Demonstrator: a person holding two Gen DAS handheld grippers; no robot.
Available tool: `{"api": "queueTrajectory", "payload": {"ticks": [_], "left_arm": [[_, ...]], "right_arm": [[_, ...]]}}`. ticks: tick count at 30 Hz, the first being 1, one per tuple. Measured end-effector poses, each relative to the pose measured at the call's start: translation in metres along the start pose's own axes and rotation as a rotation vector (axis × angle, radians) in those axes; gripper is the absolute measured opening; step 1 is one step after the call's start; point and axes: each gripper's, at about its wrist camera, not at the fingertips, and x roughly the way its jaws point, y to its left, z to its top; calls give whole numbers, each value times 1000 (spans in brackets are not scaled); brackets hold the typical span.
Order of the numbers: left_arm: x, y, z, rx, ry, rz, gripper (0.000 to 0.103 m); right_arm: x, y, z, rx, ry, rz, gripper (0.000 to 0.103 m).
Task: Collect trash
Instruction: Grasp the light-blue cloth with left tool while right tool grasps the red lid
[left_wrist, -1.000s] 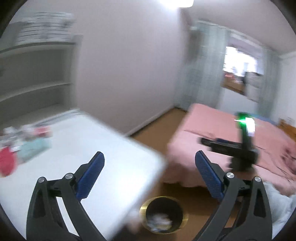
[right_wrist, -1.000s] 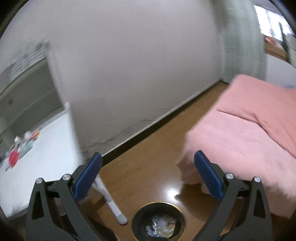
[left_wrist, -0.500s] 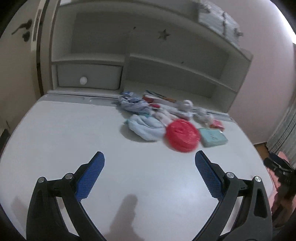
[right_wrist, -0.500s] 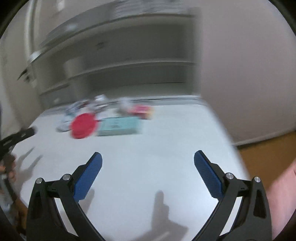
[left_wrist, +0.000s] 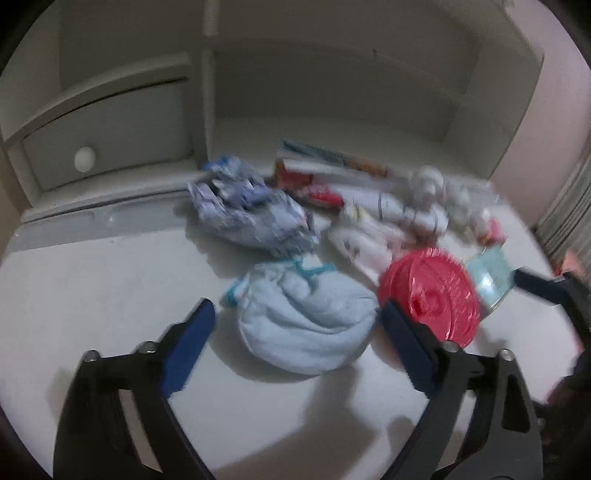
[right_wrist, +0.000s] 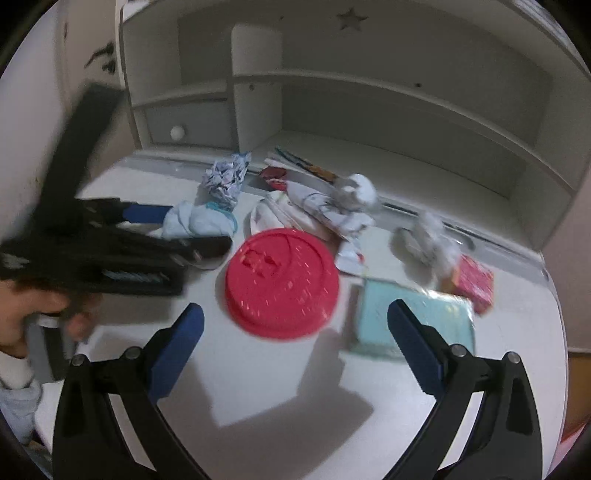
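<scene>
Desk: I work over a white, smooth desk (right_wrist: 258, 391) with a rounded front edge; my tools throw soft shadows on it.
Hutch: a pale shelf unit (right_wrist: 406, 96) stands at the desk's back, with open compartments, a star cut-out up top and a small drawer (left_wrist: 107, 144) with a round white knob.
Room: pinkish wall to the right of the hutch; the pictures are blurred.
Shelf contents: flat printed booklets (left_wrist: 332, 162) lie in the lowest open compartment, partly out onto the desk.
Left gripper (left_wrist: 297, 328): my blue pads stand wide apart, one on each side of a soft, pale blue cloth (left_wrist: 303, 321), gripping nothing.
Right gripper (right_wrist: 295, 328): jaws spread, empty, with a flat, round red lid (right_wrist: 282, 282) just ahead between them.
Trash: crumpled blue-and-white wrapper (left_wrist: 247, 210) behind the cloth; white crumpled paper balls (right_wrist: 354, 192) near the hutch; a torn white wrapper (left_wrist: 365, 240) beside the lid.
Other items: a flat teal packet (right_wrist: 413, 317) right of the lid, a small pink box (right_wrist: 474, 282) beyond it.
</scene>
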Motion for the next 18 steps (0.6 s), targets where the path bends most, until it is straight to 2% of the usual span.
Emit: {"api": "queueTrajectory", "payload": {"ticks": [1,3,6,8,10,18], "left_arm": [[-2,7,0,-8,-4,-23,71],[-4,16,0,-9,-5,-34,55],[-7,30,-2,-48,-11,-44,37],[-7,33,-4,-62,-12,-50,32],[-9,32,-6,-52,-11,-49,29],[-8,29,-2,-55,-9,-55,29]], "right_arm": [[7,3,4,-9,10,3,96],[19,5,8,-17,28,12,96],[39,9,12,-30,60,4,96],[44,8,14,-12,84,23,94],[44,4,15,22,77,56,80],[32,-19,11,144,16,85,79]]}}
